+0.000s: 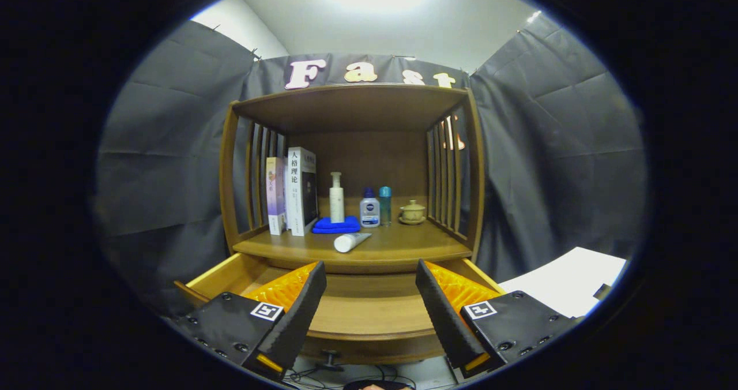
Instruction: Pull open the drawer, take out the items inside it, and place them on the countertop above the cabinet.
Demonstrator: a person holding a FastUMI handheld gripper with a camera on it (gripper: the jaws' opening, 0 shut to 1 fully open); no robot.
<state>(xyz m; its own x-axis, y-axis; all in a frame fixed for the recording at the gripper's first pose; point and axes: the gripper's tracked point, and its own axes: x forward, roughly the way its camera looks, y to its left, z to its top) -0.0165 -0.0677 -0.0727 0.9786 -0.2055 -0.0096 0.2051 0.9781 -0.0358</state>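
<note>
Two books (291,191), gripper (369,315) fingers apart

The cabinet (351,107) is warm brown wood, and its open drawer (369,315) shows a paler, yellowish brown inside. On the counter (403,246) lie a bright blue folded cloth (336,225) and a white tube (351,242). Behind them stand a white pump bottle (337,199), a white bottle with a dark blue cap (369,208), a teal bottle (385,205) and a beige lidded cup (413,212). One book (301,191) is white and black, the other book (275,194) pink and lilac.

The gripper (369,315) rests open over the drawer.
</note>
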